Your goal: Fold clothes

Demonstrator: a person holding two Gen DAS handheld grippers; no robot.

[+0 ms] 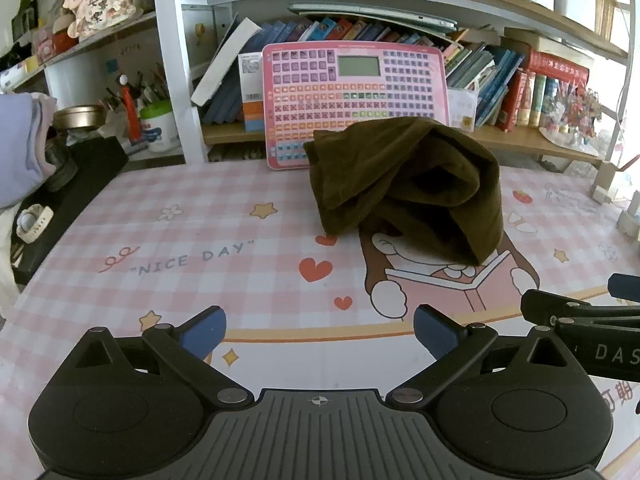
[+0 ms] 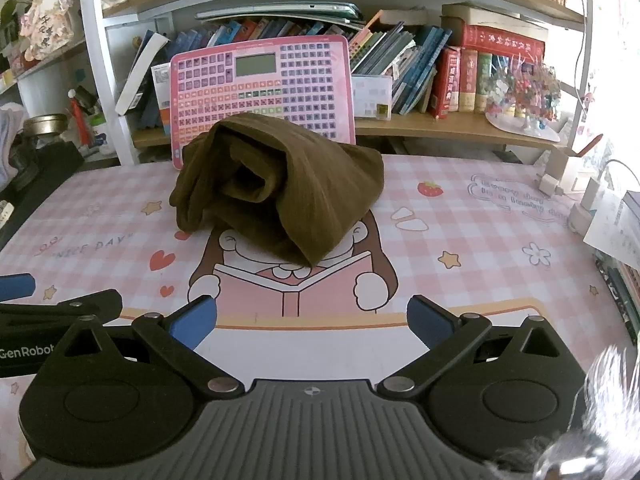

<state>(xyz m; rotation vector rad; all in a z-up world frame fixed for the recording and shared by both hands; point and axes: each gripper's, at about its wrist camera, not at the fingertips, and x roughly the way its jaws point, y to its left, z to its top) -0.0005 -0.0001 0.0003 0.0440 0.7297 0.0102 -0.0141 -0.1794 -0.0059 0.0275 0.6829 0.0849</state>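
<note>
The brown garment [image 1: 408,188] lies crumpled on the mat [image 1: 200,240], just before the pink board [image 1: 352,92]. The left gripper [image 1: 320,334] and right gripper [image 2: 312,322] hover short of it, jaws spread, empty.

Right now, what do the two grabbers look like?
Both look alike: the left gripper and the right gripper have black jointed arms with silver rivets, blue pads on the fingers, and a grey ribbed body with a small crosshair mark. White lettering runs along their sides.
</note>
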